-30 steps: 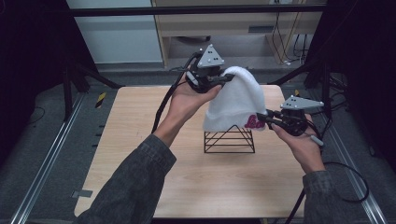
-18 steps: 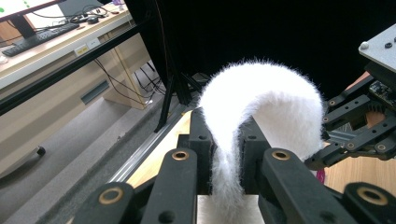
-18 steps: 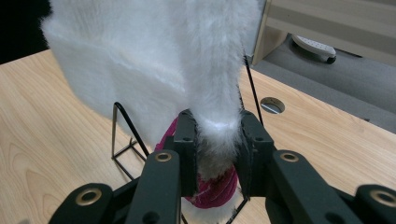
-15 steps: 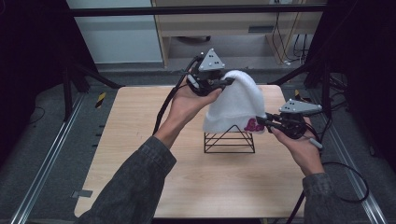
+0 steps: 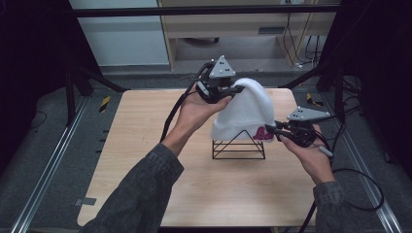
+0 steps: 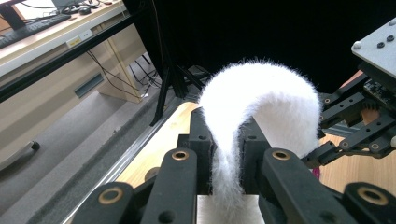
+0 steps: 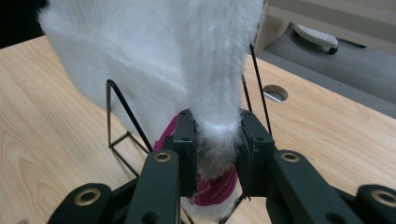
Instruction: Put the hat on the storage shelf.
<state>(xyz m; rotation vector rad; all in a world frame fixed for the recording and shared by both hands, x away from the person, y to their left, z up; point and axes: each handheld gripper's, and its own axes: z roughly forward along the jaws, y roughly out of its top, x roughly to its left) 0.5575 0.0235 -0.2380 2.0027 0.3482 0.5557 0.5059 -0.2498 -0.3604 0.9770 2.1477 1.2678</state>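
Left gripper (image 5: 236, 90) pinches top of white fuzzy hat (image 5: 245, 114), held high. Right gripper (image 5: 273, 131) clamps lower brim by pink patch (image 5: 263, 133) — likely keeping it spread. Hat hangs over black wire stand (image 5: 238, 147) on wooden table (image 5: 145, 145), seemingly for draping.

Rack (image 5: 239, 148): top hidden under the white hat (image 5: 244, 112).
Magenta patch (image 5: 263, 134): too small to make out; partly hidden between jaws in the right gripper view.
Person: forearms cut off at the bottom edge.
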